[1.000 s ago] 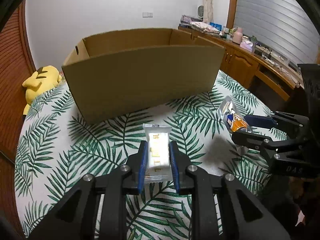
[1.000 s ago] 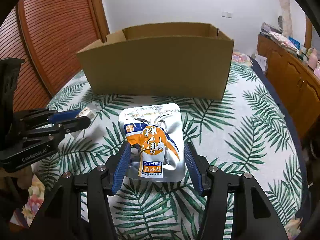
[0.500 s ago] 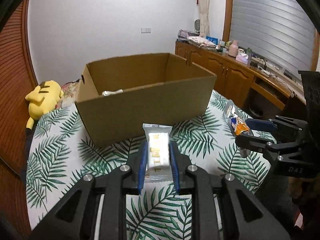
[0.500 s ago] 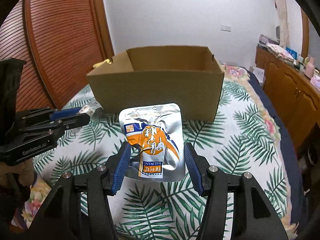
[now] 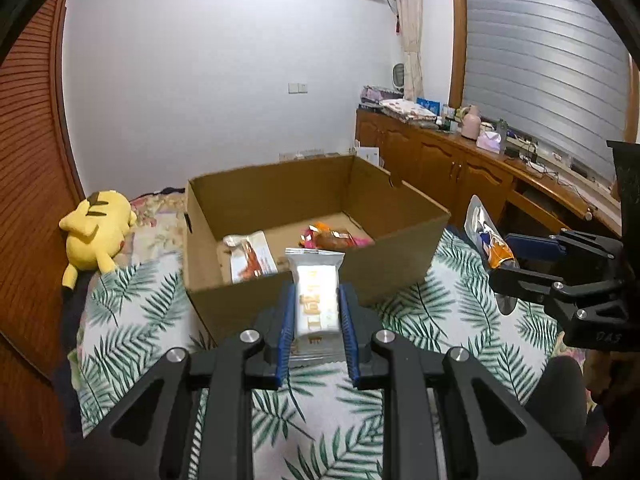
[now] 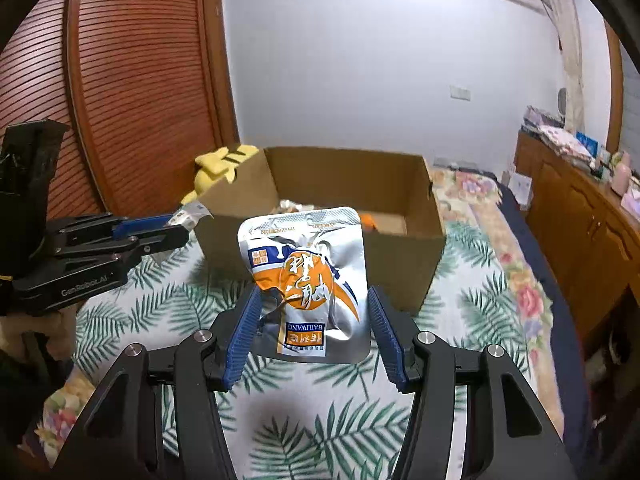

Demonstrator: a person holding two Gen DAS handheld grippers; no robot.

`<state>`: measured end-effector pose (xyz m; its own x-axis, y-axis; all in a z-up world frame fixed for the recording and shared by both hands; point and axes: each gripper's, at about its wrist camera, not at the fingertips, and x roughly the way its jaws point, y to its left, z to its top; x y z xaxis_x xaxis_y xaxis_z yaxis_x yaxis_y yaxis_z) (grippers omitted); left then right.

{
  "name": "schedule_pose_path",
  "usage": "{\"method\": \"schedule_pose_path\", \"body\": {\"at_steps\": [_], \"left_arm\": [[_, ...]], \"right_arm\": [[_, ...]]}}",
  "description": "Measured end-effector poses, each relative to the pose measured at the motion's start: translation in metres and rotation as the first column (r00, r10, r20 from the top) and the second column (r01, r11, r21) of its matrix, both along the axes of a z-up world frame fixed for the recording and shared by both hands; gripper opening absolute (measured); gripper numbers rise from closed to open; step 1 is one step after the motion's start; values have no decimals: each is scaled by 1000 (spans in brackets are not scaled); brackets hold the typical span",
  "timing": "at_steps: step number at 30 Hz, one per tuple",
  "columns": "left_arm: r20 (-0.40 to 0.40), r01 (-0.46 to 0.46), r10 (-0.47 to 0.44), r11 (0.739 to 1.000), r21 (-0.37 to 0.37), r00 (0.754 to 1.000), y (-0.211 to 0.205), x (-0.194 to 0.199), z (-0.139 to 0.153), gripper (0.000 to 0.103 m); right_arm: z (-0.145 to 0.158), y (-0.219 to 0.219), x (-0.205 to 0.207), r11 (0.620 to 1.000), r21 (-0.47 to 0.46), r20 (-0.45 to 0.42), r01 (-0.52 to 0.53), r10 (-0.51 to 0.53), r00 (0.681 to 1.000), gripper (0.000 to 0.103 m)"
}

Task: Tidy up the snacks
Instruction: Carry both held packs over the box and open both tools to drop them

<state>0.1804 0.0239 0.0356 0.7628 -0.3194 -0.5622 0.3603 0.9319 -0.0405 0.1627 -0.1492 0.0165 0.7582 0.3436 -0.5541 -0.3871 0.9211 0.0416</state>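
The left gripper [image 5: 316,322] holds a small white snack pack [image 5: 317,300]. Its blue pads are close together and press on both sides of the pack. The pack stands up between them, off the bed.

The right gripper [image 6: 314,330] holds a silver and orange pouch [image 6: 308,280]. Its pads are further apart, because the pouch is wide, and they squeeze its two sides. The pouch points up and is also off the bed.

Just past both grippers sits a brown cardboard box [image 5: 400,264] with its top open. It rests on a bedspread [image 5: 132,320] with green leaves on it. From the left gripper you can look down into the box. Three things lie on its floor. On the side nearer the left gripper's left pad is a white packet with red print [image 5: 250,256]. More to the middle is a brown and pink packet [image 5: 334,238]. Close behind that one, an orange bit [image 5: 322,226] of a wrapper pokes out. From the right gripper only a little of the inside shows over the front wall, and what lies there is hard to make out.

Beyond the box, on its far left side, a yellow plush toy [image 5: 98,230] lies on the bed. To the right of the right gripper a long wooden cabinet [image 6: 580,232] runs along the wall.
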Motion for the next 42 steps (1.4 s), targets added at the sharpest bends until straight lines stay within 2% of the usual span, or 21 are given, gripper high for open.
{"method": "schedule_pose_path", "body": {"at_steps": [7,15,25,32,42], "left_arm": [[23,-11,11,1000,-5,1000,4,37,11,21],[18,-27,27,1000,10,999,4,83,8,21],[-46,-37,38,999,33,998,-2,134,-21,21],[-86,-38,42,998,48,995,-5,151,-40,21],[-106,-48,55,997,64,993,-7,163,-48,24]], "right_arm": [[16,6,34,1000,2,32,-24,24,999,56],[22,10,78,999,-2,47,-42,42,998,56],[1,10,126,999,-2,6,-52,52,999,56],[-17,16,147,998,-5,-32,-65,65,997,56],[-35,28,174,996,-7,-91,-84,83,992,56]]}}
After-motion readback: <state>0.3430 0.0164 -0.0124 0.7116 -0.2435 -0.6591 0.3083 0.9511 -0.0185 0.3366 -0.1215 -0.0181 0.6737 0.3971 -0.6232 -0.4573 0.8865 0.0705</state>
